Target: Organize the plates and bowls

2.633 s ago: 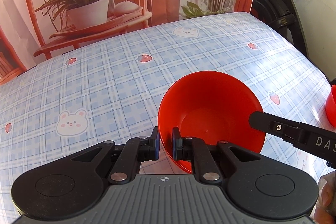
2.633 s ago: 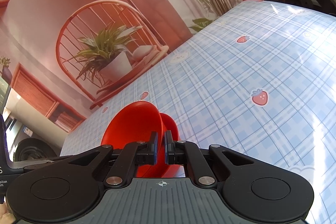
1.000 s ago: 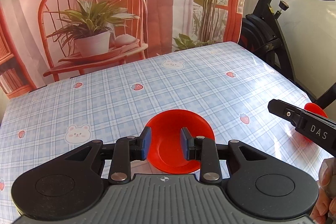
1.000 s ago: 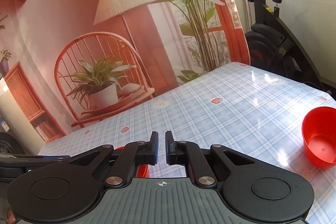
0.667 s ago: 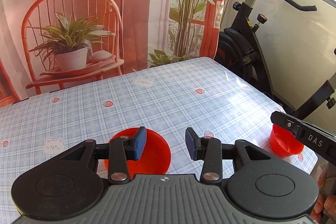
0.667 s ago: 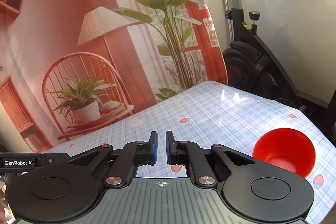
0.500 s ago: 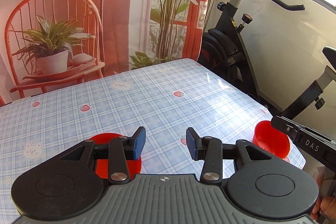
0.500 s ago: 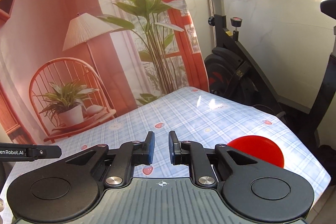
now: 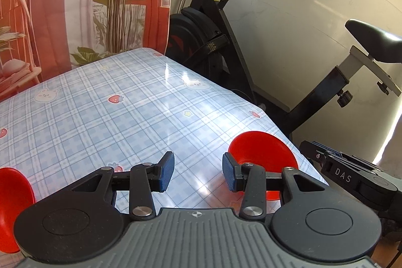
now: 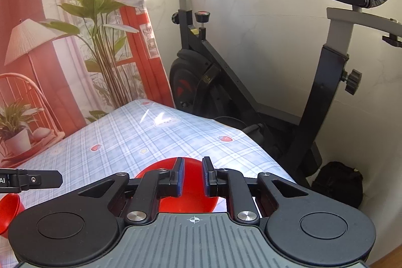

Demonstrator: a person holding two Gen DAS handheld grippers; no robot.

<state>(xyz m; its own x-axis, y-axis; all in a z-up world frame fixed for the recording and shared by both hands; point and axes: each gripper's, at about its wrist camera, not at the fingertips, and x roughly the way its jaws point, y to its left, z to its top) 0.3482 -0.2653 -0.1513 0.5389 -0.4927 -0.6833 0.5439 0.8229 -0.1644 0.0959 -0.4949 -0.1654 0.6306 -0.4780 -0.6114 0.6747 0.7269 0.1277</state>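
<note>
A red bowl (image 9: pixel 261 150) stands near the right edge of the checked table (image 9: pixel 125 112). My left gripper (image 9: pixel 198 171) is open and empty, above the table just left of that bowl. A second red bowl (image 9: pixel 12 195) stands at the left edge of the left wrist view, also seen in the right wrist view (image 10: pixel 8 207). My right gripper (image 10: pixel 193 175) is open by a narrow gap and empty, held over the near side of the right bowl (image 10: pixel 186 192).
An exercise bike (image 10: pixel 226 82) stands close beyond the table's right edge (image 9: pixel 284 132). A printed backdrop with plants and a chair (image 10: pixel 62 54) hangs behind the table. A dark bag (image 10: pixel 336 182) lies on the floor.
Both grippers swung right, away from the left bowl and toward the right bowl. The left gripper let go of the first bowl and opened wide. The right gripper's jaws opened slightly.
</note>
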